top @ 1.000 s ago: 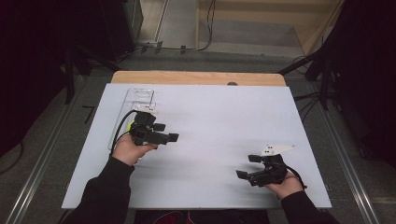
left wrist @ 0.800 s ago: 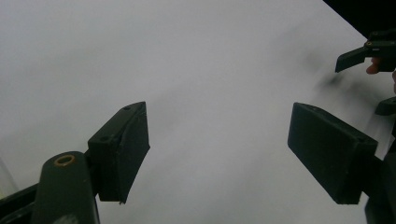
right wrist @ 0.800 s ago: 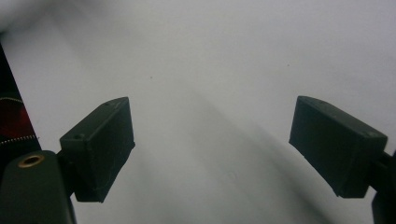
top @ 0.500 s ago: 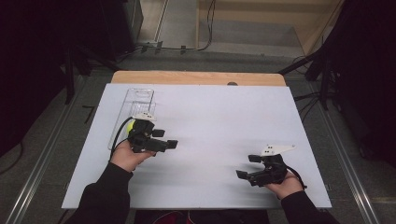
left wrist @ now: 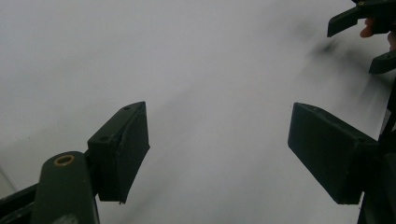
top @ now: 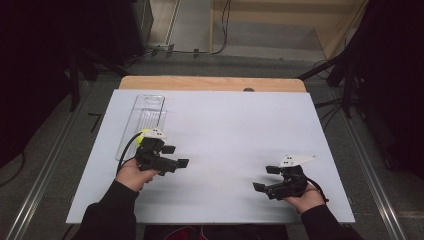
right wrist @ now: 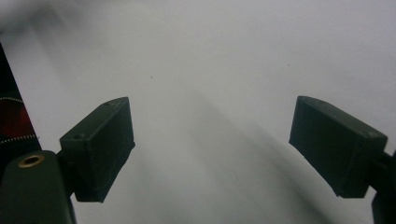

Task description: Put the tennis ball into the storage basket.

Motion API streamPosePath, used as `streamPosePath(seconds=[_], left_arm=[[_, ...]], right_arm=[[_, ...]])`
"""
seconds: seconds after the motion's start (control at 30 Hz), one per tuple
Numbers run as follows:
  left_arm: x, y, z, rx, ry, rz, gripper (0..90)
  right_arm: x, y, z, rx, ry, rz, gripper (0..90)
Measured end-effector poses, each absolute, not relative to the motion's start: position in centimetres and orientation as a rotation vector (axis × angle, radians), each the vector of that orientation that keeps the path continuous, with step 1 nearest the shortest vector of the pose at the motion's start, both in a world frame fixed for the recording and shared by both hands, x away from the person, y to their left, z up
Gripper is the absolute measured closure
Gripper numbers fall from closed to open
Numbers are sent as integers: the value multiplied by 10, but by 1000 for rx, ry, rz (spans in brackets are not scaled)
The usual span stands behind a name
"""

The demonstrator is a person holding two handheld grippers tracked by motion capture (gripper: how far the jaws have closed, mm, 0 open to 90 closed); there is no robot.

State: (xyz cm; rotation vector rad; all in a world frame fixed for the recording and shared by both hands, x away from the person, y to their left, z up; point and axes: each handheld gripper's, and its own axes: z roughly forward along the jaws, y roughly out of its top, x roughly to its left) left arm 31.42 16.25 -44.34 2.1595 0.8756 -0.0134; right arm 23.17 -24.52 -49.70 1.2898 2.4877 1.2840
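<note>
- Hovering low at 7 o'clock, left gripper [top: 175, 156] is keeping its jaws spread and empty, just beside the clear tray [top: 142, 120] at 10 o'clock.
- Right gripper [top: 266, 178] is idling at 5 o'clock, jaws spread, gripping nothing.

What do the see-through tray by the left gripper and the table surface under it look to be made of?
The tray looks like clear, glossy plastic: the white surface shows through it and its rim and ribs catch light. The table top looks like a matte white board or sheet, flat with soft shadows and no glare; a light wood strip shows along its far edge. Both are guesses from looks.
</note>
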Motion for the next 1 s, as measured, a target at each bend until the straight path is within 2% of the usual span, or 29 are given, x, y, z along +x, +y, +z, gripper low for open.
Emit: streamPosePath(seconds=[1.0], left_arm=[[275,189,-462,2178,761,50,209]], right_arm=[[232,-244,-497,1293,2488,1276,120]])
